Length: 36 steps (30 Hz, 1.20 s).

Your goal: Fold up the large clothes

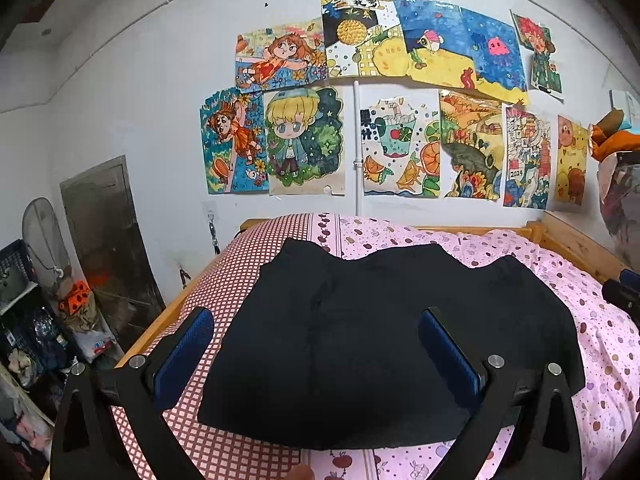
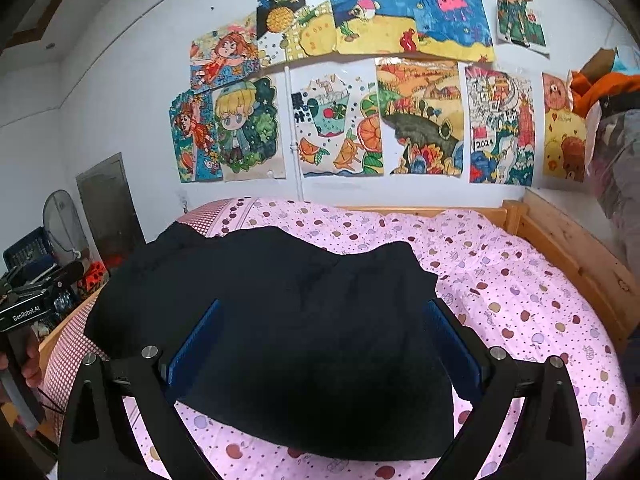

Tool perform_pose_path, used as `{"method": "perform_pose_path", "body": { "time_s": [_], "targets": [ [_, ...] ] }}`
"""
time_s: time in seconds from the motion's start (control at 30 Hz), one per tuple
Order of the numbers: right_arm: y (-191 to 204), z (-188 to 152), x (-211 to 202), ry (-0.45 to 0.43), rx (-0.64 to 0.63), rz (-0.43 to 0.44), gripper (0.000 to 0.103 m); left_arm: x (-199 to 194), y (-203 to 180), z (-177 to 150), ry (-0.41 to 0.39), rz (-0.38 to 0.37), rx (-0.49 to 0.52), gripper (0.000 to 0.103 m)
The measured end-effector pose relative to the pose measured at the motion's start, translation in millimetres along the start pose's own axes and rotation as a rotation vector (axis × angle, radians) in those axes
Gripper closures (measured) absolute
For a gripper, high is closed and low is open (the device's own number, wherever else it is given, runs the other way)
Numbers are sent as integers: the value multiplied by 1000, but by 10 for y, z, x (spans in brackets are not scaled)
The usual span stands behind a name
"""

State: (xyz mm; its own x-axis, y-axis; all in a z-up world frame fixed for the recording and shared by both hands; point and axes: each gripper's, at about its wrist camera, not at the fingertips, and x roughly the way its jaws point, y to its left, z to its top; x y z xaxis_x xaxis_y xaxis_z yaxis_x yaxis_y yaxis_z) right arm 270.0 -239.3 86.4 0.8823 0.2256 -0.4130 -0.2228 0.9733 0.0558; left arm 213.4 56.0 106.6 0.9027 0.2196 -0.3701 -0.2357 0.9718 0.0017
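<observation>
A large black garment point(image 1: 380, 336) lies folded into a wide flat block on the bed; it also shows in the right wrist view point(image 2: 288, 320). My left gripper point(image 1: 316, 328) is open above its near left part, blue pads spread wide, holding nothing. My right gripper point(image 2: 324, 320) is open above its near right part, also empty. The left gripper's body point(image 2: 28, 308) shows at the left edge of the right wrist view. The right gripper's tip point(image 1: 624, 292) shows at the right edge of the left wrist view.
The bed has a pink fruit-print sheet point(image 2: 520, 292) and a red checked sheet point(image 1: 240, 264) on the left, in a wooden frame point(image 2: 568, 248). Drawings cover the wall point(image 1: 120, 100). A fan point(image 1: 40, 236), crates and clutter stand left; bags hang at right point(image 2: 616, 152).
</observation>
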Motion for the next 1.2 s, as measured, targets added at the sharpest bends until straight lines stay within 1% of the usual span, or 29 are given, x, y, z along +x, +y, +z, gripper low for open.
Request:
{"method": "perform_pose_path", "body": {
  "time_s": [0.27, 0.47, 0.63, 0.73, 0.9, 1.03, 1.13, 1.2],
  "targets": [
    [111, 16, -219, -18, -3, -23, 5, -254, 10, -19, -45, -8, 30, 0],
    [190, -8, -307, -11, -8, -19, 5, -418, 19, -21, -62, -33, 33, 0],
    [252, -35, -420, -38, -9, -28, 5, -512, 24, -49, -77, -34, 39, 0],
    [264, -60, -513, -71, 15, -27, 5, -558, 24, -75, -86, -23, 49, 0],
    [379, -118, -614, -80, 15, -48, 5, -628, 45, -129, -82, -29, 48, 0],
    [490, -170, -652, -58, -12, -75, 5, -665, 92, -172, -63, -27, 29, 0],
    [528, -209, -701, -39, -1, -78, 5, -737, 129, -221, -42, -24, 8, 0],
    [551, -235, -753, -38, 8, -83, 5, -762, 136, -240, -42, -18, 12, 0]
  ]
}}
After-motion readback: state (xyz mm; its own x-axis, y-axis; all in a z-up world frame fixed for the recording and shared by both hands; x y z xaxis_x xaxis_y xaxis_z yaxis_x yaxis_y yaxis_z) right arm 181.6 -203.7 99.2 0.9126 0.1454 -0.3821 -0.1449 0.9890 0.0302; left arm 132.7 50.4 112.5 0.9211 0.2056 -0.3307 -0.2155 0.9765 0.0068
